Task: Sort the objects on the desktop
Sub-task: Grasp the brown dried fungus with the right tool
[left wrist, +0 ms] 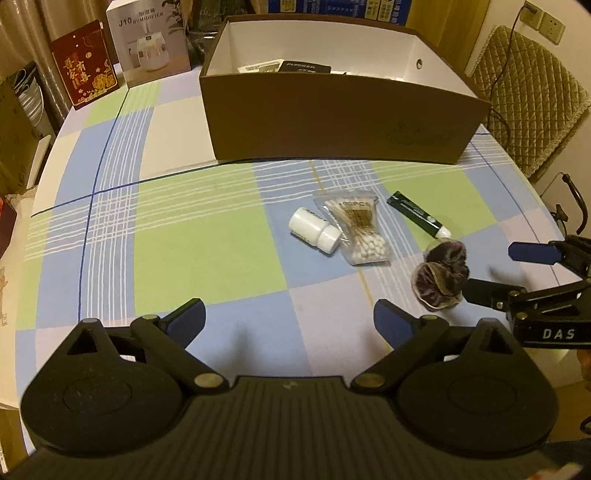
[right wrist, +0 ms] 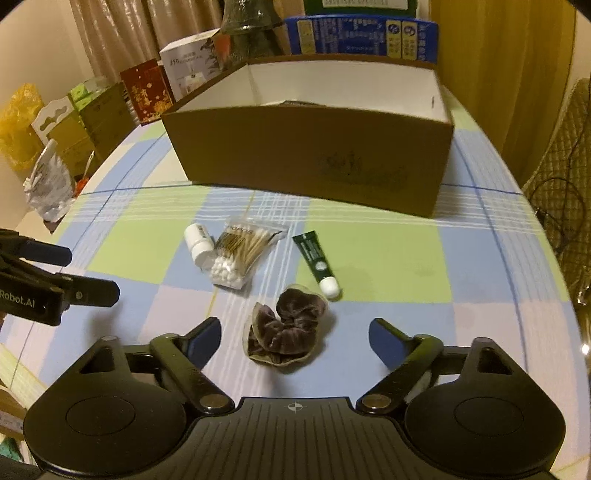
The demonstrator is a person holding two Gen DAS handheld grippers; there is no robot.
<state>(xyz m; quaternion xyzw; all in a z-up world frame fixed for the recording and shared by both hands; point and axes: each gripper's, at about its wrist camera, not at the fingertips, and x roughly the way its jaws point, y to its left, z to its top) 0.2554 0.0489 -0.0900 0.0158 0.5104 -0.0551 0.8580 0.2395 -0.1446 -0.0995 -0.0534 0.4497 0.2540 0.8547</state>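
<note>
A brown velvet scrunchie (right wrist: pixel 286 330) lies on the checked tablecloth between the open fingers of my right gripper (right wrist: pixel 295 338); it also shows in the left wrist view (left wrist: pixel 441 273). Beyond it lie a green tube with a white cap (right wrist: pixel 317 260), a bag of cotton swabs (right wrist: pixel 242 253) and a small white bottle (right wrist: pixel 199 242). The brown box (right wrist: pixel 306 155) stands behind them with a few items inside (left wrist: pixel 303 67). My left gripper (left wrist: pixel 290 319) is open and empty, hovering over bare cloth to the left of the scrunchie.
A red card (left wrist: pixel 85 64), a white humidifier box (left wrist: pixel 147 40) and blue cartons (right wrist: pixel 360 35) stand behind the box. A quilted chair (left wrist: pixel 524 92) is at the right. A crumpled bag (right wrist: pixel 50 184) sits at the table's left edge.
</note>
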